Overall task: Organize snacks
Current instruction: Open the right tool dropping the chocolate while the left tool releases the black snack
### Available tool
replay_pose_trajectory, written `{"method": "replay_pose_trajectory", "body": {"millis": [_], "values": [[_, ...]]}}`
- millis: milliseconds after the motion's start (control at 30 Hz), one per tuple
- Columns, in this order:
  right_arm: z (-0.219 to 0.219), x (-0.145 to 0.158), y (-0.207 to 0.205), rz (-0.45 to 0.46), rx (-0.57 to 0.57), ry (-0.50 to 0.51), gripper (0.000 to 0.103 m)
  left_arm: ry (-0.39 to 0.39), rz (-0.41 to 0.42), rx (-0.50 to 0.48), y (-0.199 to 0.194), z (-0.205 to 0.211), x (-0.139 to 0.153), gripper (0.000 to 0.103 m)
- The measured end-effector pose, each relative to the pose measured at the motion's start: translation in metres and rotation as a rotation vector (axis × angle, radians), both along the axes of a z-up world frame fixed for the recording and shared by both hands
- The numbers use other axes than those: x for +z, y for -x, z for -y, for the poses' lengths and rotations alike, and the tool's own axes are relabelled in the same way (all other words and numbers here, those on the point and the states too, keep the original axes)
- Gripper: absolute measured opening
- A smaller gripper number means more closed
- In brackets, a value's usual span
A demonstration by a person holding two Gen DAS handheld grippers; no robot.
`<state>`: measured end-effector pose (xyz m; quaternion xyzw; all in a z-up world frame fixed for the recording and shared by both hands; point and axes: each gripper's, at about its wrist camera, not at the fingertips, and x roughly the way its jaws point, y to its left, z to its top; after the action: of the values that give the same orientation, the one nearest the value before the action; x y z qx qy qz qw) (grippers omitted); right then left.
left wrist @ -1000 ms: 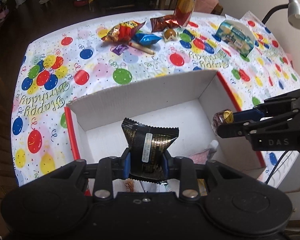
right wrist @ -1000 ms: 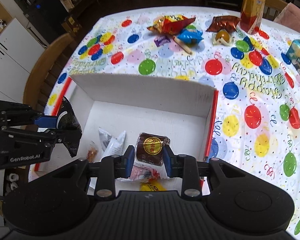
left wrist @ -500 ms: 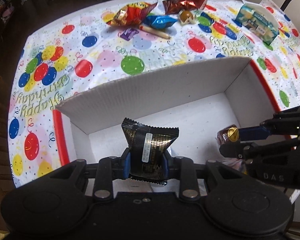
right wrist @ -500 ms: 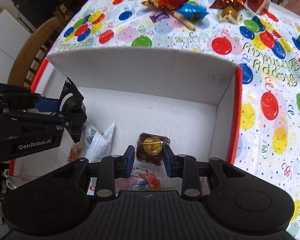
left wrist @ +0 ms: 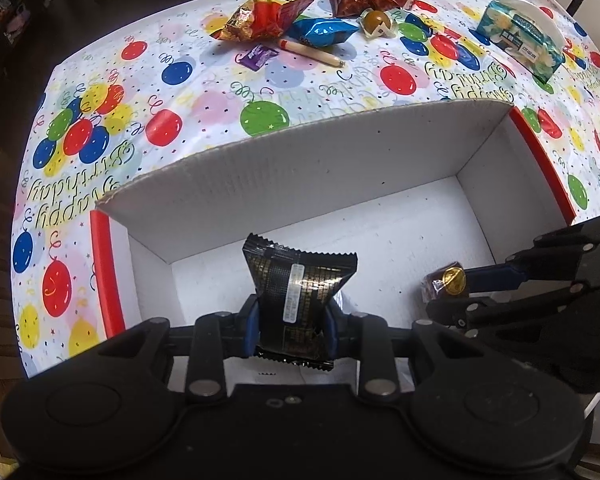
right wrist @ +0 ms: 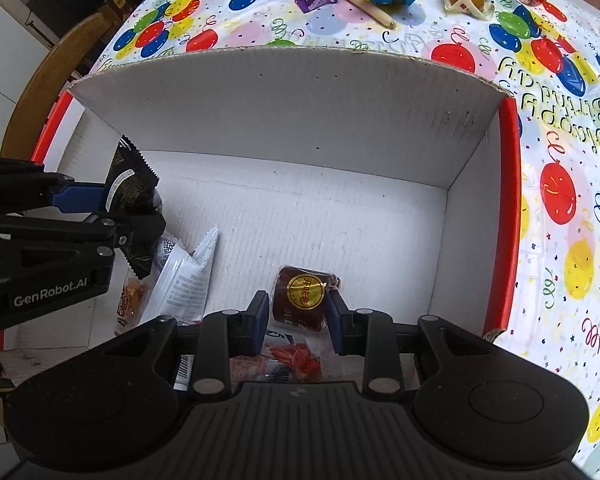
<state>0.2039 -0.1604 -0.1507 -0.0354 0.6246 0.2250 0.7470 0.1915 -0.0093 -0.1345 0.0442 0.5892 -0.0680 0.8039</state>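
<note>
A white cardboard box [left wrist: 300, 176] with red edges lies open on the balloon-print tablecloth. My left gripper [left wrist: 290, 330] is shut on a black and gold snack packet [left wrist: 296, 300], held upright low over the box's near left part. My right gripper [right wrist: 298, 316] is shut on a brown round snack with a gold sticker [right wrist: 300, 296], low inside the box [right wrist: 300, 96]. In the right wrist view the left gripper [right wrist: 136, 216] and its black packet [right wrist: 130, 184] appear at the left wall. The brown snack [left wrist: 446, 282] also shows in the left wrist view.
In the box lie a white packet [right wrist: 184, 280], an orange snack [right wrist: 130, 296] and a red-printed packet [right wrist: 296, 360]. Beyond it lie a red chip bag [left wrist: 264, 16], a blue packet [left wrist: 324, 30], a purple candy [left wrist: 256, 55], a sausage stick [left wrist: 312, 53] and a tissue pack [left wrist: 520, 36].
Both grippers have come down from above the box rim into the box, each still holding its snack. The table's far items have slid toward the top of both views.
</note>
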Motion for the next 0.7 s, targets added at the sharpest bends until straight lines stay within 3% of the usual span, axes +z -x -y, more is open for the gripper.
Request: {"method": "replay_pose_trajectory", "body": {"millis": [233,333,400,500,700], "values": [[0.002,0.005,0.001,-0.011,-0.019,-0.024,0.030,0.028,-0.014,0.021,0.003,-0.005,0.002,0.033],[0.004,0.012,0.003,0.000,-0.030,-0.040,0.046,0.040,-0.015,0.028,0.006,-0.007,0.004,0.035],[0.006,0.018,0.005,0.007,-0.033,-0.054,0.051,0.049,-0.007,0.028,0.008,-0.008,0.008,0.039],[0.007,0.028,0.009,0.022,-0.035,-0.068,0.059,0.054,0.019,0.023,0.013,-0.008,0.015,0.057],[0.015,0.051,0.022,0.055,-0.042,-0.085,0.067,0.067,0.067,0.014,0.023,-0.008,0.033,0.062]]}}
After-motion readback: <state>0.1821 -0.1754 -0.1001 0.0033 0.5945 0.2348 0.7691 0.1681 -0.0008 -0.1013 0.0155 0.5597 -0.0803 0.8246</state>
